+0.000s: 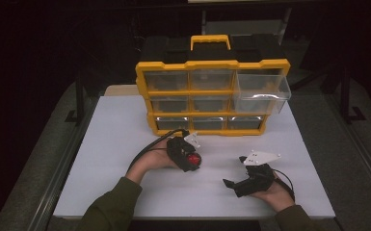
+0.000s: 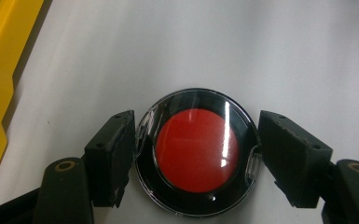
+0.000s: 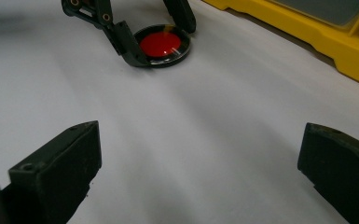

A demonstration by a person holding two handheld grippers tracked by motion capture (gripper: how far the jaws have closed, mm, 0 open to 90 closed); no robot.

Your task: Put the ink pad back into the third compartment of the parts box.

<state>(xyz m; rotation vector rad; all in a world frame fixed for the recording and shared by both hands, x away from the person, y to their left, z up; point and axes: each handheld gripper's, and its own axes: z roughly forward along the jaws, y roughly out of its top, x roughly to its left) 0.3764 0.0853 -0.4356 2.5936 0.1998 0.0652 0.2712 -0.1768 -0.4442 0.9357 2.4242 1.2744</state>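
Observation:
A round red disc (image 1: 193, 159) with a black rim, in a clear case, lies flat on the white table (image 1: 115, 159) in front of the drawer cabinet. In the left gripper view the disc (image 2: 196, 150) sits between the two black jaws, and both jaws touch its clear edge. My left gripper (image 1: 192, 162) is shut on it, held low at the table. The right gripper view shows the same disc (image 3: 161, 45) farther off, flanked by the left gripper's jaws. My right gripper (image 1: 229, 183) rests to the right and nearer the front edge, open wide (image 3: 200, 158) with nothing between its jaws.
A yellow and black drawer cabinet (image 1: 212, 96) stands at the back of the table with three rows of clear drawers. Its top right drawer (image 1: 262, 91) is pulled out. The cabinet's yellow base (image 3: 317, 28) lies close behind the disc. Dark floor surrounds the table.

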